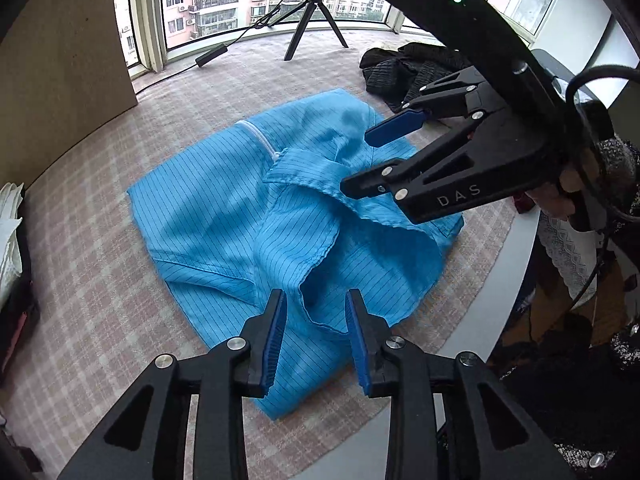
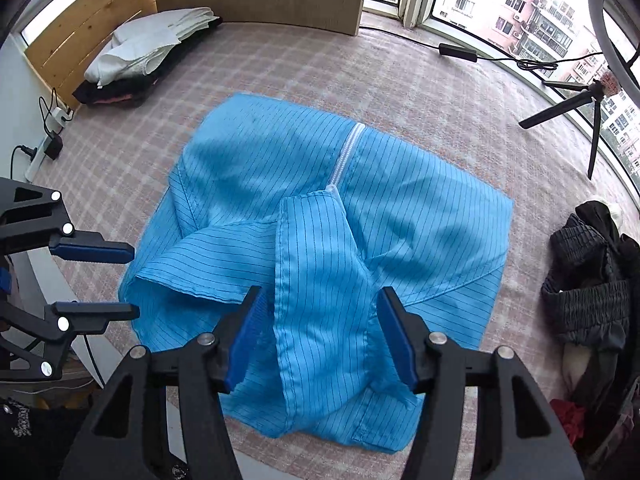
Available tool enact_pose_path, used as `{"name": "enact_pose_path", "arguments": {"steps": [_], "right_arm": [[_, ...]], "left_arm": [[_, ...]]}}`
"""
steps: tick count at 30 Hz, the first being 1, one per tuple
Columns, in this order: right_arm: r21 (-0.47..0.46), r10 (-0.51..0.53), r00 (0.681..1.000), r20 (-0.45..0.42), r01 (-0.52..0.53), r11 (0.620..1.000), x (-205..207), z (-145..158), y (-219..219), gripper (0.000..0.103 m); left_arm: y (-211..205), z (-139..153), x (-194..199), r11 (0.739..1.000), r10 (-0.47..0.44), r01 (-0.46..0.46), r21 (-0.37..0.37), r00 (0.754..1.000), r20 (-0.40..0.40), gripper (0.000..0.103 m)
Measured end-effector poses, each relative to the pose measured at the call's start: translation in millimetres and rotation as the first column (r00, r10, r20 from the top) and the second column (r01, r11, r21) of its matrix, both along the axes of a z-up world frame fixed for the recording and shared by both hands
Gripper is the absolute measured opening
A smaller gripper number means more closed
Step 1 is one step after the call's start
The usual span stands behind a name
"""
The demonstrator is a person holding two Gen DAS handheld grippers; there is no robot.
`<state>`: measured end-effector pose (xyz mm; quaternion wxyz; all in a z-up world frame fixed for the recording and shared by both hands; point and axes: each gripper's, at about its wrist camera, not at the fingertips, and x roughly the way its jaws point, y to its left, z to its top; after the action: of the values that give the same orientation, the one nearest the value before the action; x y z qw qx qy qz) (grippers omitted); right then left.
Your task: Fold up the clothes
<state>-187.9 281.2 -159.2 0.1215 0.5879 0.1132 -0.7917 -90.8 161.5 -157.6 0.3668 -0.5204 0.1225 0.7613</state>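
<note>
A blue pinstriped garment point(image 1: 224, 216) with a white zipper point(image 1: 260, 138) lies partly folded on a pink checked cloth; it also shows in the right wrist view point(image 2: 400, 216). Two sleeves are folded across its near part. My left gripper point(image 1: 316, 300) is open, its jaws on either side of a sleeve cuff edge at the near side. My right gripper point(image 2: 320, 300) is open just above the other folded sleeve point(image 2: 320, 264). It also shows in the left wrist view point(image 1: 358, 160), and the left gripper shows in the right wrist view point(image 2: 134, 280).
A dark crumpled garment point(image 2: 592, 280) lies at the right. A stack of folded white and dark clothes point(image 2: 148, 52) sits at the far left by a wooden board. A small tripod point(image 1: 312, 20) and a cable with an adapter point(image 2: 456, 52) stand near the window. A power strip point(image 2: 44, 152) lies at the left.
</note>
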Motion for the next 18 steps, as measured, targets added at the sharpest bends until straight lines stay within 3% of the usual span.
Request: {"name": "enact_pose_path", "arguments": {"steps": [5,10,13,14,16,18], "right_arm": [[0.057,0.055,0.994,0.089,-0.061,0.997,-18,-10,-19,0.057],[0.136,0.123,0.980,0.158,-0.144,0.980,-24,-26,-31,0.057],[0.157,0.165,0.976,0.141,-0.186,0.970,-24,-26,-22,0.055],[0.138,0.166,0.976,0.141,-0.185,0.973,-25,-24,-15,0.052],[0.060,0.148,0.976,0.157,-0.159,0.985,-27,-18,7,0.018],[-0.019,0.131,0.978,0.164,-0.130,0.991,-28,-10,29,0.014]], "left_arm": [[17,-8,39,0.998,0.058,-0.058,0.013,0.998,0.028,0.029],[51,-19,58,0.984,0.146,-0.153,0.093,0.986,0.084,0.030],[75,-29,51,0.970,0.197,-0.209,0.125,0.975,0.105,0.037],[83,-33,46,0.965,0.217,-0.230,0.129,0.970,0.111,0.038],[91,-41,32,0.948,0.278,-0.293,0.120,0.952,0.126,0.038],[93,-41,22,0.925,0.340,-0.356,0.135,0.932,0.127,0.038]]}}
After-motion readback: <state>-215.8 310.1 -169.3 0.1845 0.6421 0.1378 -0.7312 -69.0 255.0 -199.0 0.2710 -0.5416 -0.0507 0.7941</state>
